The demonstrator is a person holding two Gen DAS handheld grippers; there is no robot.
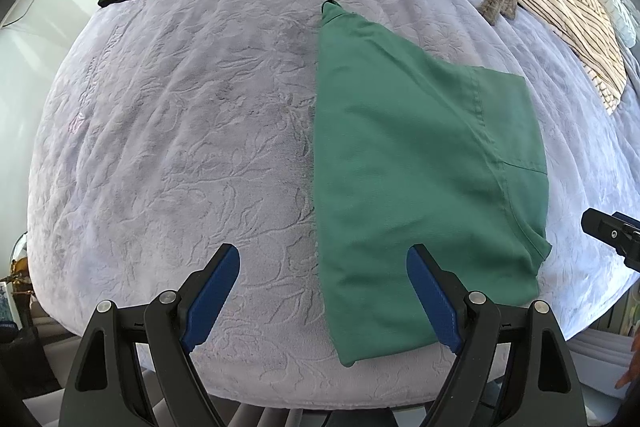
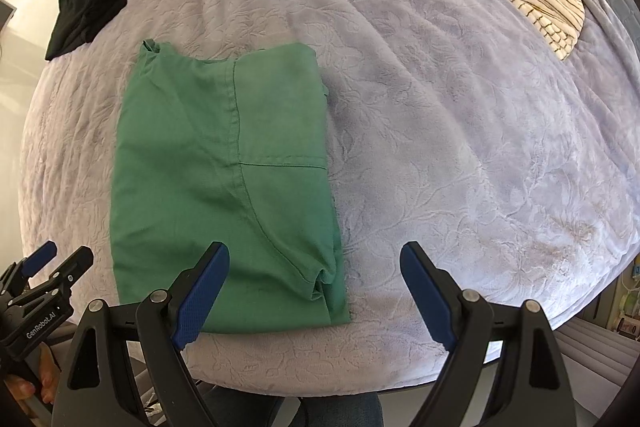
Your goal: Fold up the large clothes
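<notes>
both hand-held grippers hang released over the bed's (image 1: 160,131) near edge: left hand-held gripper (image 1: 323,269), right hand-held gripper (image 2: 315,267). green garment (image 2: 224,187) lies between them, long axis running away, near hem about equally close to each.

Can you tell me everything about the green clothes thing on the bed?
The green woven-cloth garment lies flat on the lavender embossed blanket, folded into a long, roughly rectangular shape with several layers stacked. Stitched seams cross it, and a small collar or tab pokes out at its far corner. It looks smooth, with a few bunched wrinkles near its front right corner. Only the blanket touches it: the left gripper and the right gripper both hover open over its near edge, holding nothing.
</notes>
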